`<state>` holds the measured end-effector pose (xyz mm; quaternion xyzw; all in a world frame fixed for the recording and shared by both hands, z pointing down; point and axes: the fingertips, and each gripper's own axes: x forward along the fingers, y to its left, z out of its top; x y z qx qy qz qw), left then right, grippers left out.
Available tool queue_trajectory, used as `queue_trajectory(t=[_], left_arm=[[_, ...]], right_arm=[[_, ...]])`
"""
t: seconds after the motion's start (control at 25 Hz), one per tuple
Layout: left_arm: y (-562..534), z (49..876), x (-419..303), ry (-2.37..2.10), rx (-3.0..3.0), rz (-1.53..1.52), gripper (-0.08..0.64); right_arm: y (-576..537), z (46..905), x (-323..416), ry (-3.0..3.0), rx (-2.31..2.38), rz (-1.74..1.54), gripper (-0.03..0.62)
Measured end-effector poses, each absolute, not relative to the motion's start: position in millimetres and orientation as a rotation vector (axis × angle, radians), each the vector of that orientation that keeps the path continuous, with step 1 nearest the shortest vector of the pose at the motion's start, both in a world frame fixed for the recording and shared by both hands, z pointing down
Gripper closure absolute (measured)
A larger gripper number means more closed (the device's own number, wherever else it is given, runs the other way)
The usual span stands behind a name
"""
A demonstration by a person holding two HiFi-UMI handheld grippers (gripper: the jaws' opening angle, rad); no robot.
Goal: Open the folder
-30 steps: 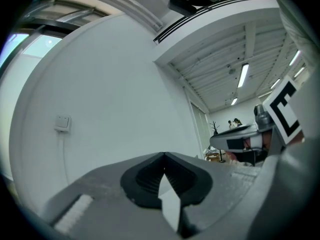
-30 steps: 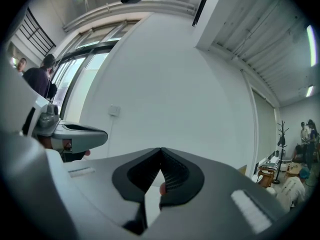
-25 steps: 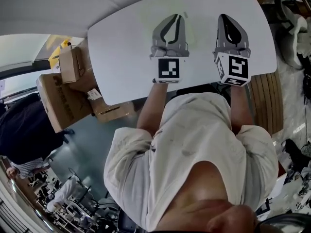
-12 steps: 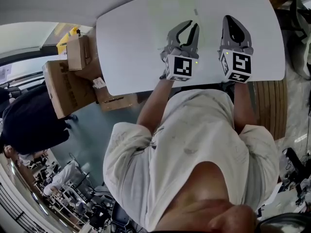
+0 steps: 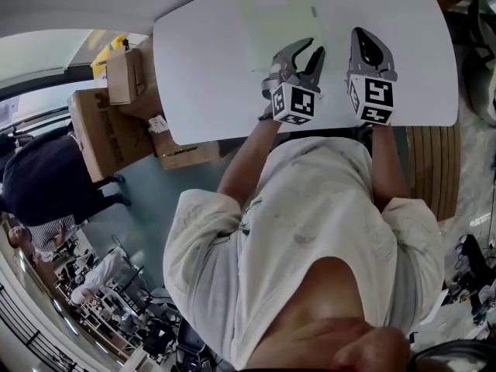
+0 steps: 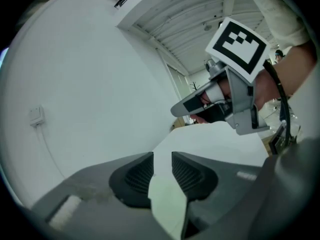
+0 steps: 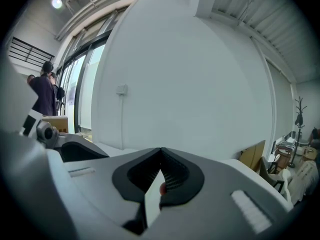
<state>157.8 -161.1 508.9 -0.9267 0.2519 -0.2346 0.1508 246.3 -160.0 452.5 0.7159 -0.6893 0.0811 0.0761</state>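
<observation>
Pale green folder (image 5: 275, 18) on white table (image 5: 201, 60), left gripper (image 6: 162, 158) jaws just opening, empty, right gripper (image 7: 161, 153) jaws together.

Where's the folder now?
In the head view the folder lies on the table, its near corner at the left gripper, whose jaws have just been opening, gripping nothing.

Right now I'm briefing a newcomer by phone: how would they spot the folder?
Find the white table. On its far half lies the folder, a flat sheet. Unlike the brown cardboard boxes beside the table, it is thin and faintly green.
</observation>
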Motion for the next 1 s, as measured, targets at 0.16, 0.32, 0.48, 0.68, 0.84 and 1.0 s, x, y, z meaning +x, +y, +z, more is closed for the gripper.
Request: queue_trajectory(t=[0.16,0.32,0.48,0.68,0.84,1.0], left_arm=[[-155,538,158,0.667,-2.622,-0.785,0.439],[-147,554,161,0.611,-2.598,-0.841,0.424],[-142,570,167,0.551,-2.564,-0.906,0.399],[-141,594,170,0.483,-2.506,-1.0,0.39],[-141,612,171,0.437,-2.462,-1.059,0.387],[-143,627,173,0.398,-2.412,-1.109,0.387]], right_arm=[[-158,472,246,-2.062,2.106,0.284,0.591],[-154,486,245,-2.052,2.083,0.317,0.591],[-152,494,247,-2.044,2.073,0.338,0.591],[-152,505,250,-2.022,2.061,0.358,0.591],[-151,509,250,-2.014,2.058,0.37,0.591],[-151,509,252,-2.009,2.059,0.373,0.591]])
